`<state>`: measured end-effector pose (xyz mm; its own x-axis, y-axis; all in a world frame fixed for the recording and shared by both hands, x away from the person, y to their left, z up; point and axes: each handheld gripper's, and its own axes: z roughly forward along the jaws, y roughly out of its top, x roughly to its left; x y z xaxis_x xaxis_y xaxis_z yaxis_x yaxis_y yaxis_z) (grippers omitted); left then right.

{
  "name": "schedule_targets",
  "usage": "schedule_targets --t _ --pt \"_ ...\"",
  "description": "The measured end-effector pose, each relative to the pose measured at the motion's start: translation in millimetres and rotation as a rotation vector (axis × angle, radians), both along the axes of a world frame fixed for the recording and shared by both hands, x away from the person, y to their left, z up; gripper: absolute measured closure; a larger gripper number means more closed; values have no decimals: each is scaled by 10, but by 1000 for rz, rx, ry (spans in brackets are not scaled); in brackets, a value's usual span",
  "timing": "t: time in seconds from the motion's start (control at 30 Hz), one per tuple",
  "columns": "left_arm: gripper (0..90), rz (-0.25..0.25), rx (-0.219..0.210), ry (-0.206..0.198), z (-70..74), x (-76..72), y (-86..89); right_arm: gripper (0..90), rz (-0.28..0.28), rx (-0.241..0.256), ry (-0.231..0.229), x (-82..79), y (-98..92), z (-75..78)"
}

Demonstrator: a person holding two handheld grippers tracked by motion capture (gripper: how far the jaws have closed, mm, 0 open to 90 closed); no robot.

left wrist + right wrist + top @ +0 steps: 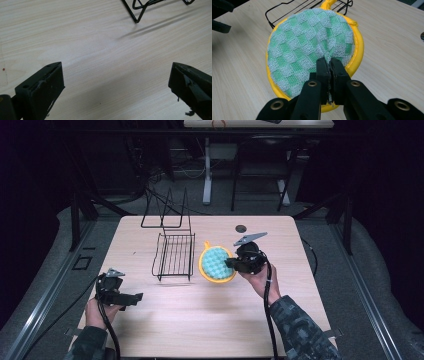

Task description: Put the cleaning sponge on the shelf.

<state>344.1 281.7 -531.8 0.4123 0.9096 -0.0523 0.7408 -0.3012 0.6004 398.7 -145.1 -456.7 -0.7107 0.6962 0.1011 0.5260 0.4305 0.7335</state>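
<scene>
Nearest us, our left gripper sits low over the wooden table, jaws spread wide with nothing between them. Farther in, our right gripper has its jaws pinched tight on the green checkered mesh of the round yellow-rimmed scrubber pad, which we see just beside the black wire rack beyond it.

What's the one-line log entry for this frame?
right gripper: shut on pot holder, pinching mesh | left gripper: open, over bare table | wire rack: beside pot holder, untouched
</scene>
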Motion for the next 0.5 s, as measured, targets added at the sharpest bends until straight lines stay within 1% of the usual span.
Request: schedule_targets --t 0.23,0.5 --pt "3 -3 0 0 -1 2 -2 868 8 -3 1 33 57 -21" --pt "3 -5 0 1 0 2 -2 868 15 0 -1 71 131 9"
